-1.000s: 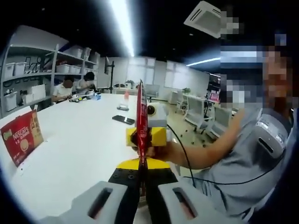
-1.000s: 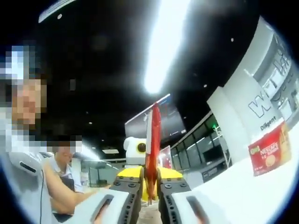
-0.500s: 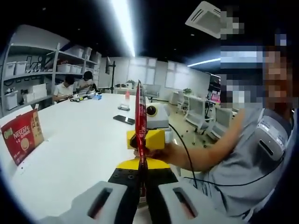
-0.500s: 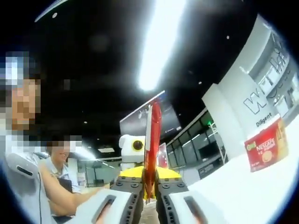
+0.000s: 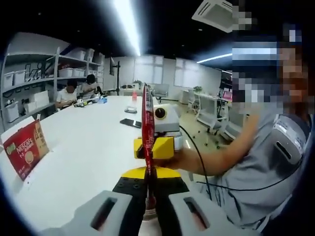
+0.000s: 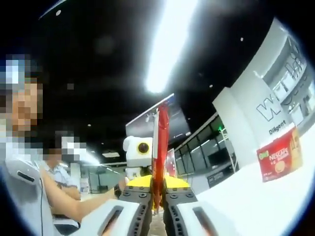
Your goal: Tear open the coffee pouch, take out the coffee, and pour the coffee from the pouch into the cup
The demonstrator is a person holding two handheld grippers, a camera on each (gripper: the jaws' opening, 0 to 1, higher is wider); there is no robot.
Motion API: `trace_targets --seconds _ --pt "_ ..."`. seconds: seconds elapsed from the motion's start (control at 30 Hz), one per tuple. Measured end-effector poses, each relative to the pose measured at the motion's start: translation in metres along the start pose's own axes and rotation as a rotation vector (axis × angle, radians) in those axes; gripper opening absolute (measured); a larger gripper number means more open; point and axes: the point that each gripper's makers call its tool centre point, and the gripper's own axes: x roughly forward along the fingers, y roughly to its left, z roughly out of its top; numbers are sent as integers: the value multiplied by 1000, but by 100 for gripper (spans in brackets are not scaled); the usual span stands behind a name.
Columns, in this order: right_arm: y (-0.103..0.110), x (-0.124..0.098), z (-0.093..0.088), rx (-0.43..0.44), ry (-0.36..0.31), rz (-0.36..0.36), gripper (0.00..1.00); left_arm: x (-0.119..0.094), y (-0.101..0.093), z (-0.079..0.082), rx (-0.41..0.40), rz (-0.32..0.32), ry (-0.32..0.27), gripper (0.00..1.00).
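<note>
Coffee pouch (image 5: 146, 123) clamped edge-on between both grippers, left gripper (image 5: 147, 189) and right gripper (image 6: 156, 194) jaws closed on it; tear not evident, pouring left.

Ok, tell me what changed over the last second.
Almost nothing. Both grippers, left and right, stay shut on the red coffee pouch, held edge-on between them and not torn. The views shifted slightly with the hands. The red Nescafe box stays on the white table.

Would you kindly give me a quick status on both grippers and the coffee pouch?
Left gripper and right gripper both shut on the coffee pouch, held edge-on between them above the white table. Tear not visible. Nothing in the way.
</note>
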Motion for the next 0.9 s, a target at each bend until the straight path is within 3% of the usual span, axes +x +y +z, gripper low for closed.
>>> trace_targets --seconds 0.2,0.43,0.53,0.9 --pt "5 3 -1 8 -2 26 6 -3 -2 0 1 -18 7 3" --pt "15 11 0 -16 2 30 7 -9 -1 5 -8 -2 -25 3" --pt "22 10 0 -30 -17 73 8 -9 -5 6 -35 -20 -49 3" --pt "21 7 -5 0 14 36 7 -4 -3 1 -46 -33 -52 3"
